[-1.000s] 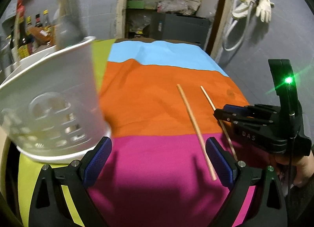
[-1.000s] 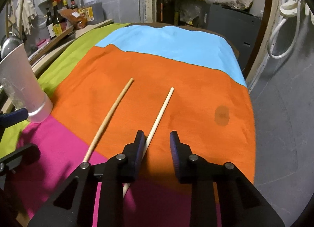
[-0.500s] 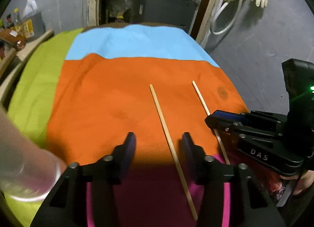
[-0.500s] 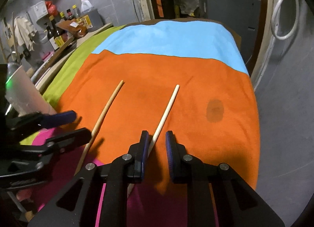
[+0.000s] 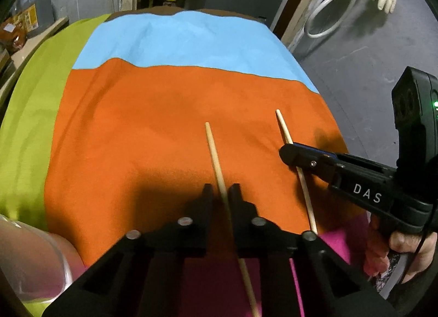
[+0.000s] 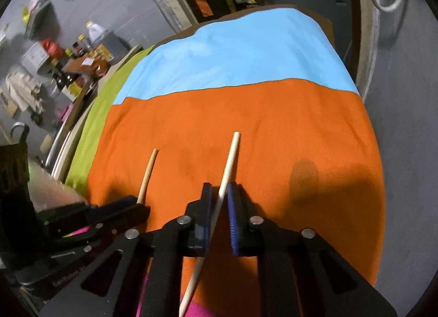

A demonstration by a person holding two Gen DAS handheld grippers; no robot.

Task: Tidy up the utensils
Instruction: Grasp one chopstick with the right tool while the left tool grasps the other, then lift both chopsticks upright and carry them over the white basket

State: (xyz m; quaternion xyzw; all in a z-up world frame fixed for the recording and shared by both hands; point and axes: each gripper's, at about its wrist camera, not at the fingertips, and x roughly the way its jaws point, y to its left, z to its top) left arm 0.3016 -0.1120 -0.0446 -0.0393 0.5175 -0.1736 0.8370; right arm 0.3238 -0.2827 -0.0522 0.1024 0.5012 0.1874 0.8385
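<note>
- Left wrist view: left gripper point(image 5: 220, 189) is clamped on one chopstick point(image 5: 215, 152), which runs forward between its fingers over the orange cloth point(image 5: 137, 130).
- Right gripper point(image 6: 219, 189) (blue pads) pinches the second chopstick point(image 6: 230, 155) likewise.

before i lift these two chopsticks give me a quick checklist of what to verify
1. Left gripper shut on the left chopstick: ok, it sits between the closed jaws.
2. Right gripper shut on the right chopstick: ok, pinched between the blue pads.
3. Chopsticks apart from each other: ok, a clear gap of orange cloth separates them.
4. Grip near mid-length: ok, each chopstick sticks out both ahead of and behind its jaws.
5. Grippers clear of each other: ok, side by side, not touching.
6. Holder opening free for both: cannot tell, only a blurred white holder edge shows.
</note>
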